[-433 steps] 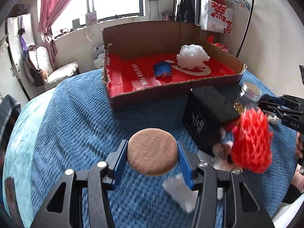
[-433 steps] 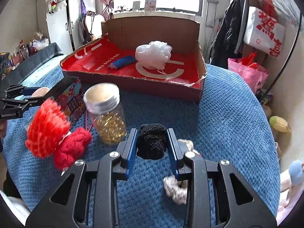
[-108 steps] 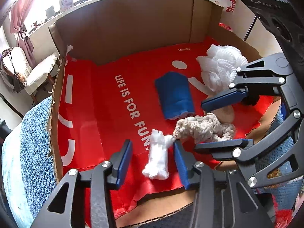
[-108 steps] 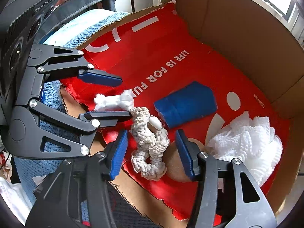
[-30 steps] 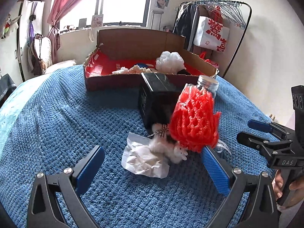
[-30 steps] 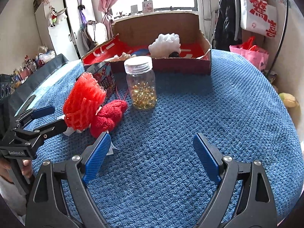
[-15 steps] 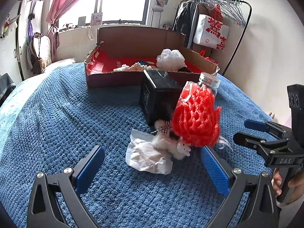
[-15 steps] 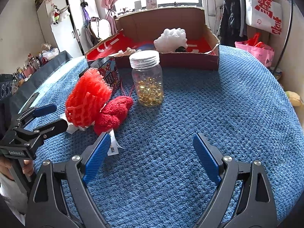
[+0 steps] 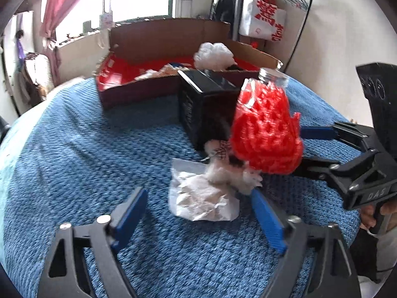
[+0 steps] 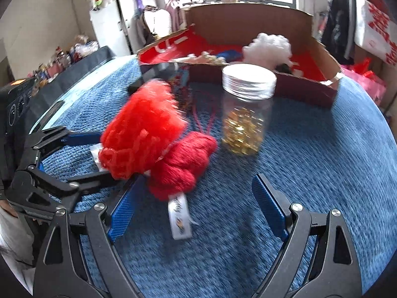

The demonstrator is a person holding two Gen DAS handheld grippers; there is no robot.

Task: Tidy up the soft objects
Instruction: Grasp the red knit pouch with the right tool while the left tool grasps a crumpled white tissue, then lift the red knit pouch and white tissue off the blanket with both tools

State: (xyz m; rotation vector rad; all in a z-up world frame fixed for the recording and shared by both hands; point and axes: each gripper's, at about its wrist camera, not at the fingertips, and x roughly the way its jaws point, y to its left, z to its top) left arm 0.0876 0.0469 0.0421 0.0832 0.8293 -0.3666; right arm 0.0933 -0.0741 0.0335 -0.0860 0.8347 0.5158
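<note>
A red mesh puff (image 9: 266, 134) lies on the blue blanket; it also shows in the right wrist view (image 10: 141, 129). Beside it is a red knitted soft item (image 10: 182, 164) with a white tag. A small white fluffy toy (image 9: 233, 173) rests on crumpled white paper (image 9: 201, 196). My left gripper (image 9: 198, 213) is open and empty, just short of the paper. My right gripper (image 10: 196, 206) is open and empty, close to the red knitted item. The cardboard box (image 9: 139, 92) with a red liner holds a white puff (image 9: 214, 55) and other soft things.
A black box (image 9: 203, 104) stands behind the red puff. A glass jar (image 10: 245, 114) of golden capsules with a silver lid stands next to it. A clothes rack (image 9: 273, 5) and a wall are at the back right.
Both open grippers have moved forward toward the red puff and the soft items around it, which look larger now. Nothing was gripped.
</note>
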